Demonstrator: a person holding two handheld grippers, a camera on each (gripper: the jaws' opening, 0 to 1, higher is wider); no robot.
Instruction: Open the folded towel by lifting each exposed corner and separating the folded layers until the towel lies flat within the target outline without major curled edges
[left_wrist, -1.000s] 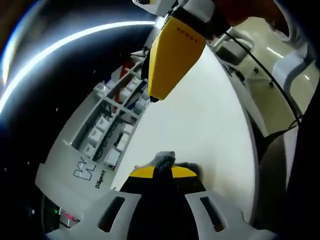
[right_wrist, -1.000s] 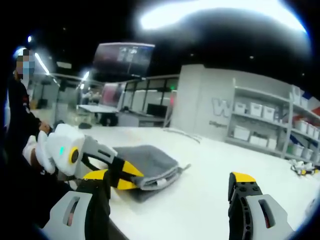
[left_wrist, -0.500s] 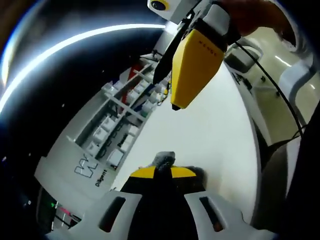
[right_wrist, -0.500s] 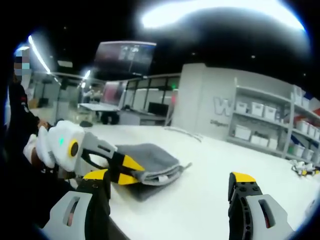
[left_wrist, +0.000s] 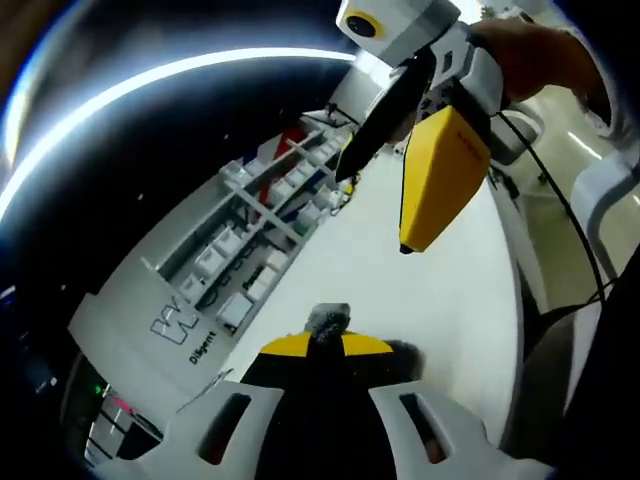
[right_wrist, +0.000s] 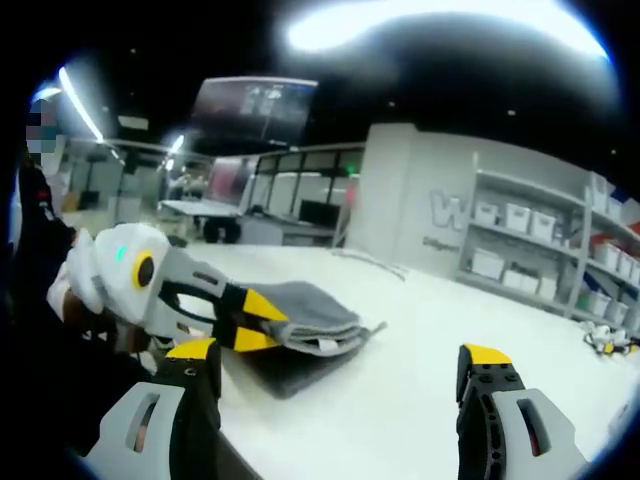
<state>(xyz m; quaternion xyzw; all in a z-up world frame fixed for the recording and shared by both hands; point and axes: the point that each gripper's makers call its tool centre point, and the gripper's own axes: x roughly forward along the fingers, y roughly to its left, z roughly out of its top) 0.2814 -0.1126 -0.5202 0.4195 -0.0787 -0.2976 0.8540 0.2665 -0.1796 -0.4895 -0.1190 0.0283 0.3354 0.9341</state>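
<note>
Left claw (right_wrist: 262, 322) pinches the folded grey towel (right_wrist: 305, 318); right claw (right_wrist: 335, 372) gapes empty; shelf bins' (right_wrist: 500, 217) contents unclear

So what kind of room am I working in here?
Likely a lab or demo workspace: a white table holding the folded grey towel, white shelving stocked with small bins along a wall, and glass-walled rooms with more tables behind.

Your ceiling strip light (left_wrist: 150, 85) blows out into a white streak in the left gripper view and a glare blob in the right gripper view. The white table (right_wrist: 420, 400) reads bright, edges bend hard, and everything's a bit soft.
</note>
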